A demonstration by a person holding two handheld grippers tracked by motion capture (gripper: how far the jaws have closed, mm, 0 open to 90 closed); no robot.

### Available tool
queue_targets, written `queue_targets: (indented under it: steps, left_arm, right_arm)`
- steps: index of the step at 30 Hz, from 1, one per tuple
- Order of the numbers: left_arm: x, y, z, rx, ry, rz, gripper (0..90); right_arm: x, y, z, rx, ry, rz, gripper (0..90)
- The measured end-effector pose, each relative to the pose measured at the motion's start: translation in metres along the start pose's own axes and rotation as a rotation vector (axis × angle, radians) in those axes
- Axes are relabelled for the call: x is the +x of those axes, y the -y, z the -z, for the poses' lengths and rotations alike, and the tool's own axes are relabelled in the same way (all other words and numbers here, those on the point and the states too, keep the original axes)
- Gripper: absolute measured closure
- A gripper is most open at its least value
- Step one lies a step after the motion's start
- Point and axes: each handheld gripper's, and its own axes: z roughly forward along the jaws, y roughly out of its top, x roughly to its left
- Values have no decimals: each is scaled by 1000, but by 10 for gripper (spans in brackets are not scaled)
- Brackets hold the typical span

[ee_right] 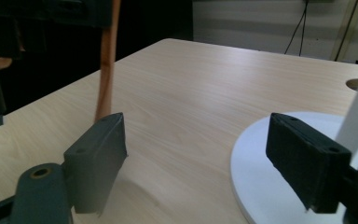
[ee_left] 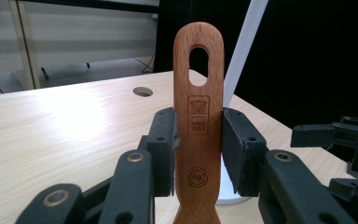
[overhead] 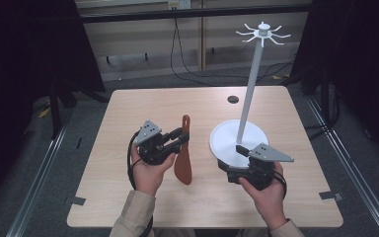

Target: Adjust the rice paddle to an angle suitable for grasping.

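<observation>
A wooden spatula (overhead: 183,163) hangs blade-down over the table, handle up. My left gripper (overhead: 181,140) is shut on its handle. In the left gripper view the two pads press both sides of the spatula handle (ee_left: 199,116) just below its oval hanging hole. A white stand has a round base (overhead: 227,136), a tall pole (overhead: 250,89) and a ring of hooks (overhead: 263,33) on top. My right gripper (overhead: 231,157) stands open at the base's near-left edge. In the right gripper view one fingertip (ee_right: 307,158) is over the white base (ee_right: 261,186), and nothing lies between the jaws.
The light wooden table (overhead: 128,197) has a round cable hole (overhead: 233,99) near its far edge. Dark curtains, rails and cables surround the table on the floor. The right gripper (ee_left: 335,140) shows at the right of the left gripper view.
</observation>
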Motion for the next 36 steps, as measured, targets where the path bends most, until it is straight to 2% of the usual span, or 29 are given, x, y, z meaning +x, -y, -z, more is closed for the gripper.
queue_targets:
  steps: [1, 6, 10, 12, 13, 15, 19, 24, 25, 26, 28, 29, 30, 31, 33, 36]
  left_arm:
    - [0, 0, 0, 0, 0, 0, 663]
    - [-9, 0, -4, 7, 8, -9, 663]
    - [-16, 1, -7, 6, 18, -13, 663]
    - [-21, 1, -9, -3, 7, -15, 663]
    - [-22, 0, -10, -1, 29, -23, 663]
    - [-24, -1, -10, 5, 39, -25, 663]
    - [-29, 0, -11, 2, 23, -32, 663]
    - [-33, 2, -15, 1, 40, -27, 663]
    - [-35, 2, -16, -7, 23, -19, 663]
    - [-35, 1, -16, -2, 54, -23, 663]
    - [-37, 1, -16, -5, 45, -15, 662]
    - [-37, 1, -16, -5, 45, -34, 662]
    - [-37, 1, -16, -2, 47, -36, 663]
    - [-37, 1, -17, -13, 51, -19, 662]
    - [-36, 2, -17, -8, 51, -15, 661]
    - [-34, 3, -18, -3, 65, -11, 658]
  right_arm:
    - [0, 0, 0, 0, 0, 0, 210]
    - [17, -12, -12, -7, -34, 16, 310]
    - [27, -18, -19, -14, -60, 8, 377]
    - [31, -20, -24, -10, -64, 9, 406]
    - [34, -21, -26, -6, -70, 5, 434]
    - [37, -22, -28, -5, -66, 7, 481]
    - [38, -22, -33, -9, -58, -17, 531]
    - [36, -21, -40, -13, -59, -41, 621]
    - [36, -21, -41, -13, -59, -43, 653]
    - [35, -21, -42, -14, -52, -39, 665]
    - [34, -22, -44, -19, -63, -54, 692]
    - [33, -22, -45, -27, -62, -54, 706]
    - [32, -23, -45, -26, -72, -65, 756]
    - [32, -23, -46, -21, -81, -65, 813]
    - [33, -23, -46, -23, -62, -38, 826]
    - [31, -22, -47, -13, -77, -56, 829]
